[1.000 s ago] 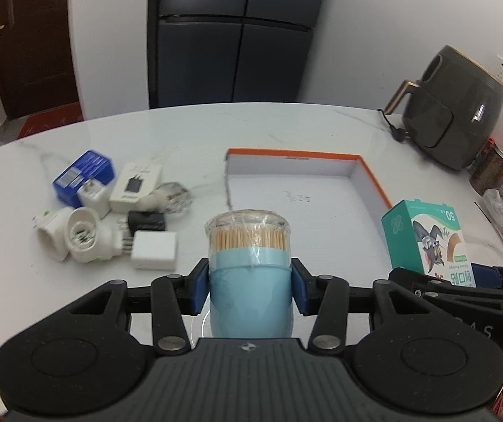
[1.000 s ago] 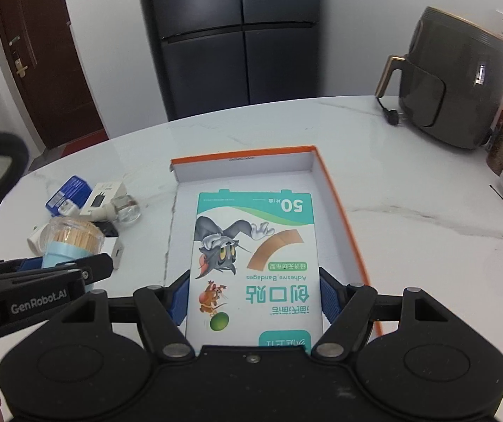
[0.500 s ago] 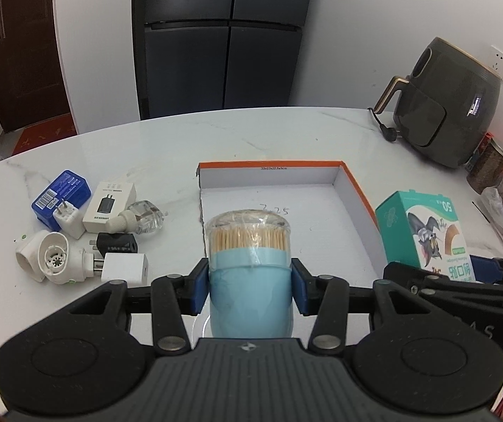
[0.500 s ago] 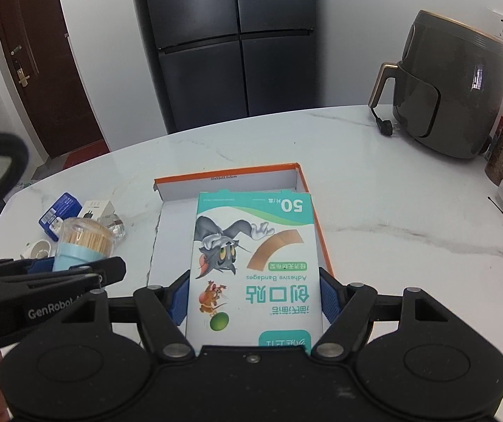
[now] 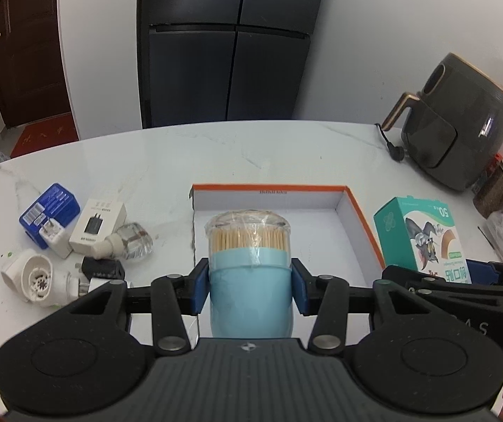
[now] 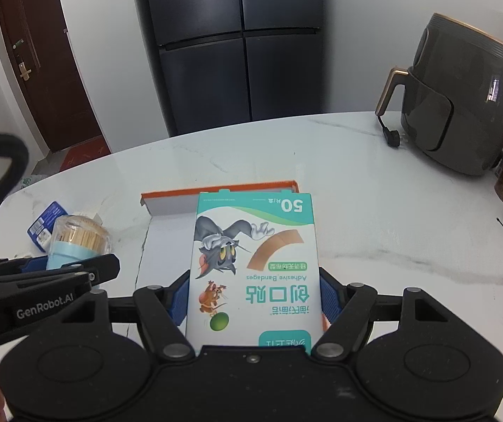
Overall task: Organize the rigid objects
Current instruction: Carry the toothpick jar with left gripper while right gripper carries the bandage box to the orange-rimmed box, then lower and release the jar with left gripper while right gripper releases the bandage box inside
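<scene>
Toothpick jar [image 5: 249, 267], pale blue with a clear cap, is clamped upright between the blue pads [image 5: 200, 290] of the left tool [image 5: 249, 292], above the near left part of the orange-rimmed box lid [image 5: 358, 218] on the white tabletop [image 5: 167, 161]; bandage box [image 6: 255, 267] is gripped by its long sides in the right tool [image 6: 253, 299], held over the same lid; chargers and plugs [image 5: 75, 242] lie clustered left of the lid; an air fryer [image 6: 462, 98] stands at the far right.
</scene>
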